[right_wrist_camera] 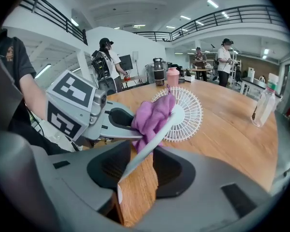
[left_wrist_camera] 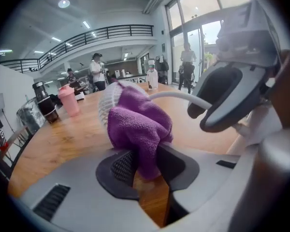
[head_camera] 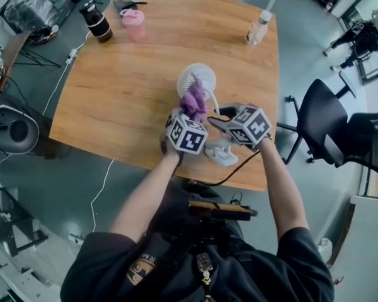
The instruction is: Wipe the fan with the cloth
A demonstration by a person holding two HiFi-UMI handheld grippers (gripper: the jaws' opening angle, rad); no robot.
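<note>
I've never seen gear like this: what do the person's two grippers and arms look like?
Both the left gripper and right gripper have grey bodies with dark, ridged jaw pads. Each carries a white cube printed with black square markers. A black cable hangs below the right one. The person wears a black short-sleeved shirt.

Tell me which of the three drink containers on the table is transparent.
The clear plastic bottle, standing alone at the far right. The dark flask and the pink cup, together at the far left, are coloured.
</note>
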